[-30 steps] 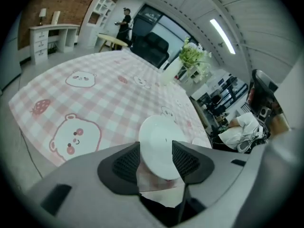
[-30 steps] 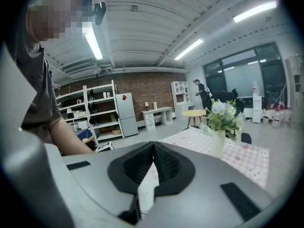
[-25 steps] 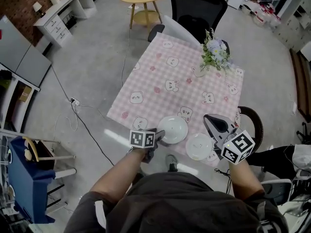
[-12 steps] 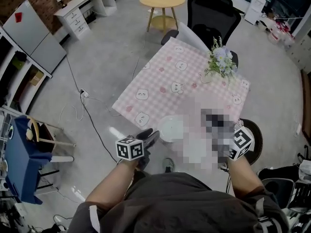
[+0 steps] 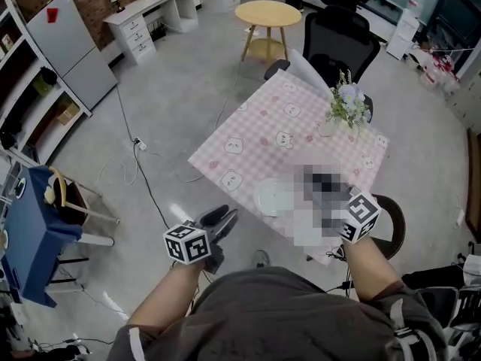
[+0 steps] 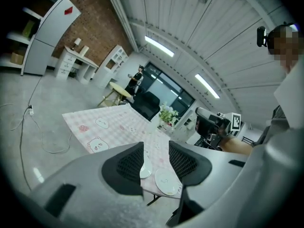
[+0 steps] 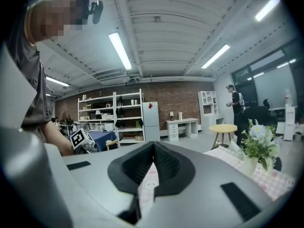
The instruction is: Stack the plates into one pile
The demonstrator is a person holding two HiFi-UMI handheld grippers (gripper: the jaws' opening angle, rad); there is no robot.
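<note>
Plates (image 6: 165, 181) unstacked on pink tablecloth (image 5: 255, 138)

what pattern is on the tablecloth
The tablecloth is pink-and-white check with bear faces; it shows best in the head view.

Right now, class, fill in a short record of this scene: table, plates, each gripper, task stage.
Table: pink-checked top, flower vase on it
Plates: first plate and second plate side by side near its edge, unstacked
Left gripper: jaws apart, just been closing, nothing between them
Right gripper: jaws together, empty
Stage: pile not yet made
</note>
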